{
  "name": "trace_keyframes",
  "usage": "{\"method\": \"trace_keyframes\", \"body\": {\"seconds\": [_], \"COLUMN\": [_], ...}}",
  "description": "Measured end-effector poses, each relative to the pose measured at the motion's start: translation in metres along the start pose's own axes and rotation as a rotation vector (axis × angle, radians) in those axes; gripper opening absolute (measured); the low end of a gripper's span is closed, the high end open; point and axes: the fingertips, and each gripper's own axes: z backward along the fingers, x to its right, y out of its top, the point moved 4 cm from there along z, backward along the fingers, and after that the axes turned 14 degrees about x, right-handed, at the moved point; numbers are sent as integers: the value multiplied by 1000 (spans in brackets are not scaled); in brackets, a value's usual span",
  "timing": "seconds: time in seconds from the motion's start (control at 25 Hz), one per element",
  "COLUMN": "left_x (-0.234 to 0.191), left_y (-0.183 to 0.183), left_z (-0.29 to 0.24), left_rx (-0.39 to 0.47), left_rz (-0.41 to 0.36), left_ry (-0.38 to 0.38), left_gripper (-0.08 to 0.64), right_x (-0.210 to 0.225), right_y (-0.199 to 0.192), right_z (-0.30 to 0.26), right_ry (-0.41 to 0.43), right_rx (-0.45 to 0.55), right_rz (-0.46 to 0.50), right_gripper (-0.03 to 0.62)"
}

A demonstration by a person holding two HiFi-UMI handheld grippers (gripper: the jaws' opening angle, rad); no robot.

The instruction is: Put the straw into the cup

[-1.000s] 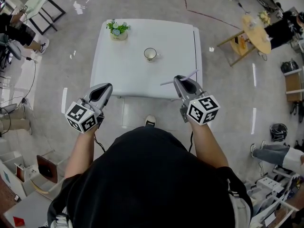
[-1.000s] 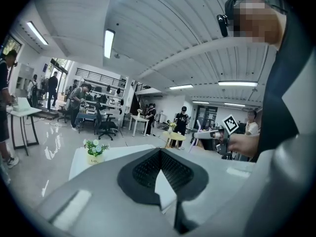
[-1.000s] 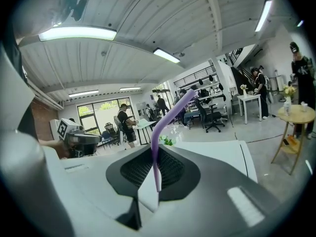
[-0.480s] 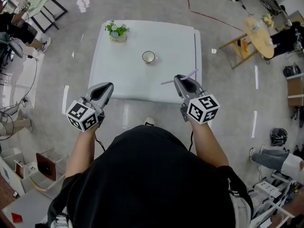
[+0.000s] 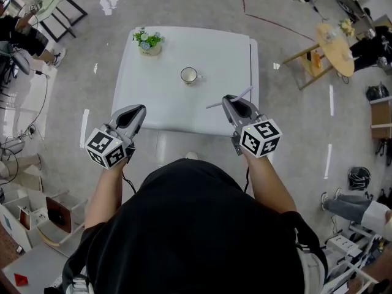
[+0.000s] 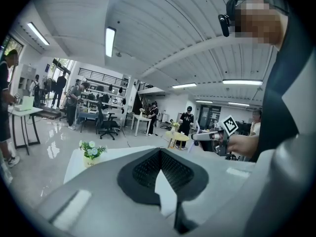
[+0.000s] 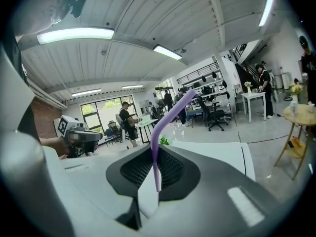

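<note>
A white cup (image 5: pixel 188 75) stands near the middle of the white table (image 5: pixel 159 103). My right gripper (image 5: pixel 233 101) hangs over the table's near right edge, shut on a pale purple bent straw (image 5: pixel 228 99). In the right gripper view the straw (image 7: pixel 160 137) rises from between the closed jaws and bends up to the right. My left gripper (image 5: pixel 132 116) is held off the table's near left edge, shut with nothing between its jaws. The left gripper view shows the closed jaws (image 6: pixel 165 191) and the right gripper (image 6: pixel 212 136) far off.
A small pot of flowers (image 5: pixel 149 41) stands at the table's far left corner. A round wooden side table (image 5: pixel 332 45) is off to the right, desks and seated people at the left. Grey floor surrounds the table.
The table and cup have shifted slightly left in the head view as the head moved. Both grippers keep their places, the straw still held.
</note>
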Motion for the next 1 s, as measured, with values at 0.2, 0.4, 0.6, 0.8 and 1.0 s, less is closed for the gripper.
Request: {"method": "trace_keyframes", "body": {"seconds": [0.2, 0.4, 0.6, 0.8, 1.0], "left_x": [2, 2, 4, 3, 4], "left_y": [-1, -1, -3, -6, -3], "left_z": [-7, -7, 0, 8, 14], "left_rx": [5, 17, 26, 27, 31], "left_rz": [-1, 2, 3, 8, 2], "left_ry": [-12, -11, -2, 5, 4], "left_gripper": [0, 0, 0, 0, 0], "right_x": [4, 4, 1, 0, -5], "right_y": [0, 0, 0, 6, 12], "right_z": [1, 1, 3, 1, 3], "right_ry": [-3, -1, 2, 0, -2], "right_rx": [-1, -7, -7, 5, 18], "right_rz": [2, 10, 13, 24, 33], "right_gripper": [57, 57, 57, 57, 57]}}
